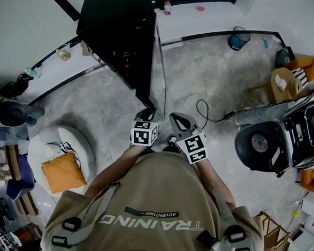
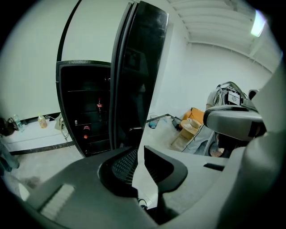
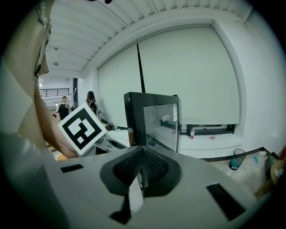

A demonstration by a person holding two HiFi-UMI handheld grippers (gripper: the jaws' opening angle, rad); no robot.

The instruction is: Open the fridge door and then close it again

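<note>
While the door [image 2: 138,67] stands open, both grippers hang close in front of the fridge [image 1: 119,28].
Fridge: black, tall, set against the white wall, with its inner shelves showing in the left gripper view. Door: dark, seen edge-on, swung out toward the person; its lower part sits just beyond the left gripper [image 2: 139,154]; contact cannot be told. Left gripper: fingers apart, only pale floor showing in the gap. Right gripper [image 3: 142,167]: just beside the left one, pointed at the fridge, fingers together at the tips, nothing between them. Bottles [image 2: 99,106]: two small ones on separate shelves inside, each with some red on it.
</note>
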